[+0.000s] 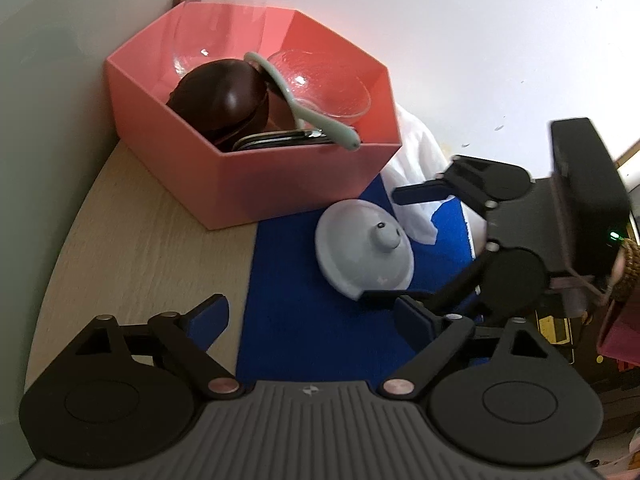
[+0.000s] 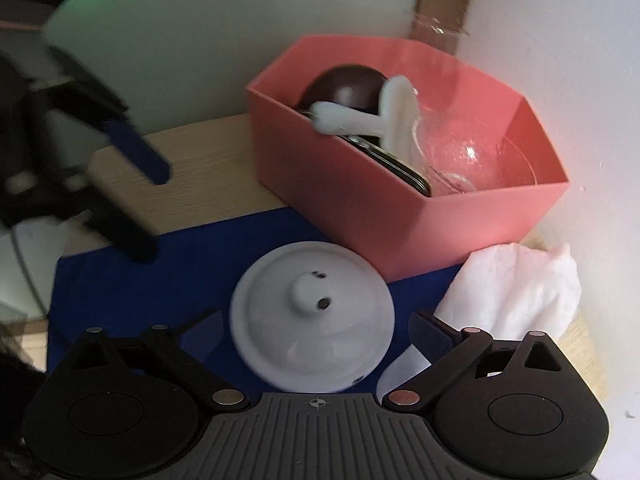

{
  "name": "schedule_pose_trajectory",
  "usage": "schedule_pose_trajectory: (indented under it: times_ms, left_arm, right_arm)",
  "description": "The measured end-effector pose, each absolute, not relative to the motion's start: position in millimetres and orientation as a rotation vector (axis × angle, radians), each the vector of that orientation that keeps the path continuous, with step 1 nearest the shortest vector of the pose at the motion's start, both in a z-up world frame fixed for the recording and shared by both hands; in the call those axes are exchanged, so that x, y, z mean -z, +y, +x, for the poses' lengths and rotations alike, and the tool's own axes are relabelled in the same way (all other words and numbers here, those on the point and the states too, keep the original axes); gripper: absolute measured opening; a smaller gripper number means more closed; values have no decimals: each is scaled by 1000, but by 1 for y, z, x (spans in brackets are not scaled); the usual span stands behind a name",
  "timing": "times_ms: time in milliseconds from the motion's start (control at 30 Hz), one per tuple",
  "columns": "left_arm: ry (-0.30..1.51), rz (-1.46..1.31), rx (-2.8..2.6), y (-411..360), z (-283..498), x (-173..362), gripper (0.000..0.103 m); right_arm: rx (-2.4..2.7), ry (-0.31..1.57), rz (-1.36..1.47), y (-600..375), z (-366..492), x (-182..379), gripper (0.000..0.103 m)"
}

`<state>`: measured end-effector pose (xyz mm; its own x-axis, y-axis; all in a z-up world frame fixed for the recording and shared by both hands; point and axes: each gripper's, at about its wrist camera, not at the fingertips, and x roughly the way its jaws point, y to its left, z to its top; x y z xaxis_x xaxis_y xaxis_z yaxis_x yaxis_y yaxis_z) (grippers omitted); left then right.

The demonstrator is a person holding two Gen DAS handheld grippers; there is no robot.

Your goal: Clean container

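A pale grey-white lid with a knob (image 1: 363, 249) (image 2: 312, 316) lies on a blue mat (image 1: 296, 320) (image 2: 140, 276). A crumpled white cloth (image 1: 416, 176) (image 2: 516, 288) lies to its right. My left gripper (image 1: 312, 324) is open and empty, low over the mat, short of the lid. My right gripper (image 2: 316, 336) is open with its fingers either side of the lid, not closed on it; it also shows in the left wrist view (image 1: 386, 244). The left gripper (image 2: 148, 212) appears blurred in the right wrist view.
A pink hexagonal bin (image 1: 304, 184) (image 2: 460, 220) stands behind the mat in the wall corner. It holds dark brown bowls (image 1: 224, 92), glass bowls (image 1: 328, 84), a glass (image 1: 224, 16) and a pale spoon (image 1: 304, 108). The light wooden table (image 1: 132, 248) ends at the left.
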<state>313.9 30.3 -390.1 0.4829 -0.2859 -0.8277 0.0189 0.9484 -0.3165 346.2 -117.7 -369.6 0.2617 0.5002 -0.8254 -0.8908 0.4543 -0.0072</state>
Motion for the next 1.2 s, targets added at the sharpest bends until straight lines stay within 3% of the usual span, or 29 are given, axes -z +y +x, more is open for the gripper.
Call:
schedule_pose_trajectory:
  times_ms: [433,767,1067,1200]
  left_arm:
    - [1036,-355,178,39,318,386,96]
    - [1039,-386,231,38,325,386,96]
    - [1012,-602,531,45,344,374,94]
    - [1009,-661,647,39,351,368,82]
  right_arm:
    - [-1035,974,-454,-108,363,381,100]
    - [-1050,896,-461,-116,349,379,96]
    - [-1093,659,-393,-159,304,321,96]
    - [-1140,571,-388,-171,282,294,96]
